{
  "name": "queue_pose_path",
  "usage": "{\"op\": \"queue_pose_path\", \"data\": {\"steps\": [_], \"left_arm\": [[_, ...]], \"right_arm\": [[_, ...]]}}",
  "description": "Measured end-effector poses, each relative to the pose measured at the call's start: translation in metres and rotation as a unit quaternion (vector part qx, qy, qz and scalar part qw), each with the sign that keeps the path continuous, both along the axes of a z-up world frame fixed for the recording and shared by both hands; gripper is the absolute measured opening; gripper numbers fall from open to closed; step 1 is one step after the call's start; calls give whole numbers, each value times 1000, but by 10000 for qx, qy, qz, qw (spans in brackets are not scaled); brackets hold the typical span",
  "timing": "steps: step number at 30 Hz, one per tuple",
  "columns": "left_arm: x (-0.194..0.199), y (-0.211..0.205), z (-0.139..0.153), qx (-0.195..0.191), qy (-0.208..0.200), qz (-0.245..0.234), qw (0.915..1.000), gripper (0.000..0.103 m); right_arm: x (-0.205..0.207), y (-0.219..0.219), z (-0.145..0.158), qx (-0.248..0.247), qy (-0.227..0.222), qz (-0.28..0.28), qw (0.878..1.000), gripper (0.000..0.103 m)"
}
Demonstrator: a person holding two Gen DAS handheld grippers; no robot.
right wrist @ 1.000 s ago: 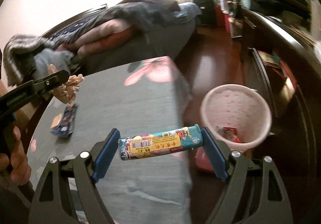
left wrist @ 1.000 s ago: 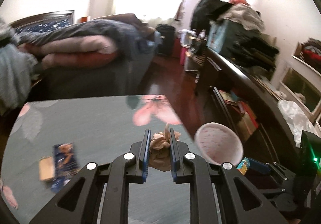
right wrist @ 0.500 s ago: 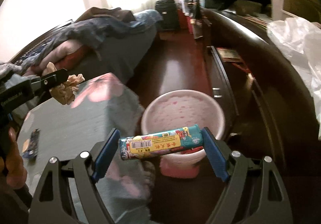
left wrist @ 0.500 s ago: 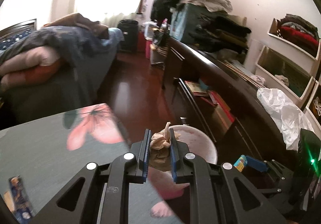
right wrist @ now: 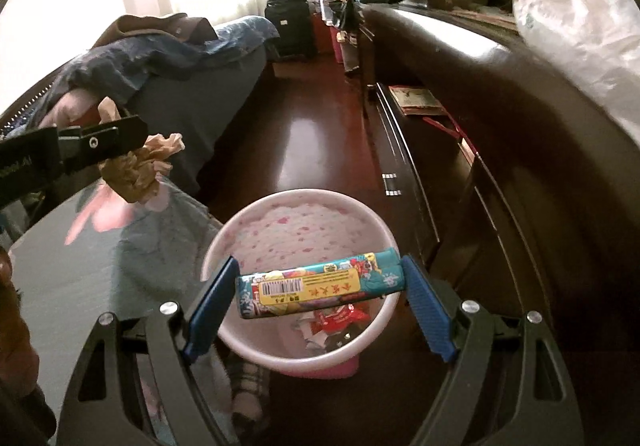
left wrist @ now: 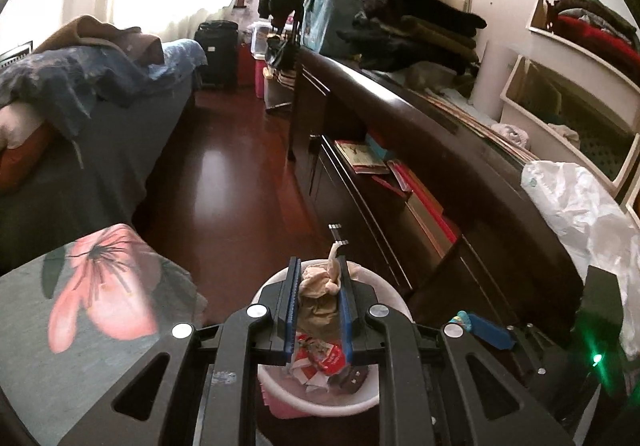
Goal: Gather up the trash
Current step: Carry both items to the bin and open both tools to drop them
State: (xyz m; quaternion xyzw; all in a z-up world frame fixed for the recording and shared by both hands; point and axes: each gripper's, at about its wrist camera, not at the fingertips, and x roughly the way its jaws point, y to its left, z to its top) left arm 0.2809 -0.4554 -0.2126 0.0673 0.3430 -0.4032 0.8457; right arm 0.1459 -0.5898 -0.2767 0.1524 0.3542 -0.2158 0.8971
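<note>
Hidden or unclear: the left tool's own frame covers much of the bin (left wrist: 390, 300) in the left wrist view, so only part of its contents shows; in the right wrist view the left tool (right wrist: 120, 134) shows only from the side, so its far finger is out of sight; the small print on the wrapper (right wrist: 320, 284) cannot be read beyond a barcode and a yellow label.
Left tool (left wrist: 319, 278): fingers close together, clamped on a crumpled brown paper wad (left wrist: 318, 286) that sticks out past the fingertips.
Paper wad position: from the left wrist it lies in line with the bin opening; from the right wrist the wad (right wrist: 138, 166) hangs above the table edge, to the left of the bin (right wrist: 224, 246) — whether it is over the rim I cannot tell.
Right tool (right wrist: 320, 286): fingers wide apart, pinching the long teal and yellow wrapper by its two ends, held crosswise above the bin's near rim.
Bin: round, pale with pink spots inside, standing on the dark red floor (right wrist: 320, 118) between the table (right wrist: 80, 278) and the dark cabinet (right wrist: 500, 150).
Bin contents: red and white wrappers (right wrist: 336, 320) and scraps of torn paper — a dark piece lies among them, too small to name.
Table: grey cloth with a pink flower (left wrist: 100, 286).
Cabinet top: a white plastic bag (left wrist: 580, 214), cut off at the frame edge.
</note>
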Motion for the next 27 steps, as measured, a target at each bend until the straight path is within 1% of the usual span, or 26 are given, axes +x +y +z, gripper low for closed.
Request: {"op": "queue_pose_path", "data": {"steps": [4,5,6,8,10,12,13,14,17,21,26,27], "left_arm": [[9,-16,-13,97,146,-49,9998,22],[11,-18,-15,104,154,-38,9998,29],[12,-20,-18,123,158,-34,9998,34],[14,-20,-21,115,113,31,9999,49],[16,-19,-21,94,112,71,9999,54],[17,-15,-18,25,116,82,9999,61],[16,-12,-16,-14,93,99,9999,69],[16,-11,-14,-42,58,121,9999,74],[12,0,-4,-97,-135,192,9997,76],[7,16,9,-169,-220,266,9993,79],[0,45,22,-218,-291,459,9983,80],[-3,57,25,-229,-311,548,9977,80]], "right_arm": [[14,-9,-15,-49,132,-75,9999,83],[17,-11,-19,-72,164,-91,9998,83],[19,-13,-21,-83,181,-97,9998,83],[25,-14,-27,-80,202,-89,9997,83],[27,-16,-32,-107,209,-83,9997,88],[29,-16,-35,-196,236,-118,9995,88],[30,-15,-37,-239,260,-120,9993,89],[30,-13,-38,-262,287,-120,9992,89],[27,-5,-36,-323,305,-104,9990,89],[18,9,-30,-399,359,-90,9985,91],[2,33,-18,-234,317,7,9992,93],[0,38,-15,-214,307,20,9993,94]]}}
